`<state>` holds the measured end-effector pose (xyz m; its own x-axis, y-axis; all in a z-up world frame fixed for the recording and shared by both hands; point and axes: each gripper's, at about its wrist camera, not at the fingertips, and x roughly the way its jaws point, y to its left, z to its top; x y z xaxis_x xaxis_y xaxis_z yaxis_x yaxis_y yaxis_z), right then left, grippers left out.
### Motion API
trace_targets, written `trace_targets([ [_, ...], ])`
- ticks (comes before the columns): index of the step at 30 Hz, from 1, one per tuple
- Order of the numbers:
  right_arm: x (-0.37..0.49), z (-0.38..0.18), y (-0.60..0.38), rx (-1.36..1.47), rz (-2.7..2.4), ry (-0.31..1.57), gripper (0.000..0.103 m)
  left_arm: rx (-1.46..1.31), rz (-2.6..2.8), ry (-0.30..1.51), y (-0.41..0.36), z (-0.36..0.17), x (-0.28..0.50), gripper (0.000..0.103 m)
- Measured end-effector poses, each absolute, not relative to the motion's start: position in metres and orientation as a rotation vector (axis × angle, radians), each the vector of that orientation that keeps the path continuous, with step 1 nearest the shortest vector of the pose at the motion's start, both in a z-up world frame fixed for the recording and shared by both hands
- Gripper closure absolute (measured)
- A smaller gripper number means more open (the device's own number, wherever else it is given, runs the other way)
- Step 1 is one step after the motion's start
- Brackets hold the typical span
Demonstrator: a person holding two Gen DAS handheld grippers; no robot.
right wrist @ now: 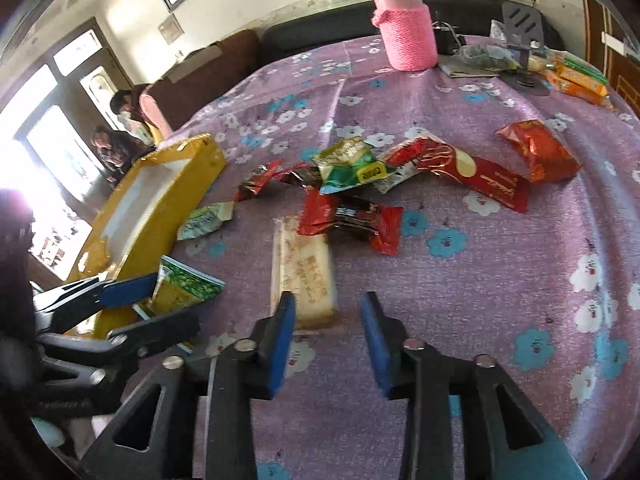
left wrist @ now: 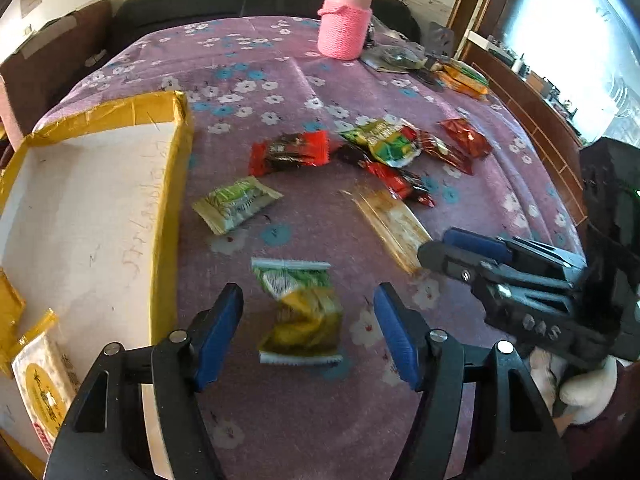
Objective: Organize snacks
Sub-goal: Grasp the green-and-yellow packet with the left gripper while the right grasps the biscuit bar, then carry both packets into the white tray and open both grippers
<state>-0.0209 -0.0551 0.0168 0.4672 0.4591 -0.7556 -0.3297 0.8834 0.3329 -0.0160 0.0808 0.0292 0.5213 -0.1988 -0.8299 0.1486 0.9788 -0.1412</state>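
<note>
Several snack packets lie on a purple flowered cloth. My left gripper [left wrist: 308,304] is open, its jaws either side of a green and yellow packet [left wrist: 300,312], which also shows in the right wrist view [right wrist: 184,288]. My right gripper [right wrist: 328,312] is open, just short of a clear-wrapped pale cake bar [right wrist: 304,276], also seen in the left wrist view [left wrist: 390,226]. A yellow-taped cardboard box [left wrist: 168,208] stands at the left, with a pale packet [left wrist: 44,392] inside. Red and green packets [left wrist: 380,148] lie in a heap further back.
A pink flask in a knitted sleeve [left wrist: 346,20] stands at the far side. Orange packets [left wrist: 464,76] and a dark bag [left wrist: 396,58] lie at the far right. A dark sofa runs behind the table. Two people [right wrist: 116,140] are by the window.
</note>
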Motion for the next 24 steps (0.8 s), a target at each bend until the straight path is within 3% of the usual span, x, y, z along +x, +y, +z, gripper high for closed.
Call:
trace_targets([
  [6,-0.023,0.017,-0.049,0.106,0.456,0.948,0.055,0.124,-0.140,0.986,0.058,0.016,-0.009,0.036],
  [8,-0.023,0.017,-0.047,0.089,0.453,0.942,0.048,0.169,-0.128,0.975,0.053,0.013,-0.013,0.036],
  [11,-0.026,0.017,-0.041,0.050,0.441,0.929,0.043,0.177,-0.123,0.958,0.054,0.014,-0.017,0.050],
  [12,-0.026,0.017,-0.040,0.043,0.432,0.925,0.040,0.167,-0.133,0.958,0.056,0.014,-0.017,0.066],
  [24,-0.027,0.015,-0.040,0.009,0.412,0.915,0.037,0.010,-0.169,0.956,0.068,0.015,-0.026,0.067],
])
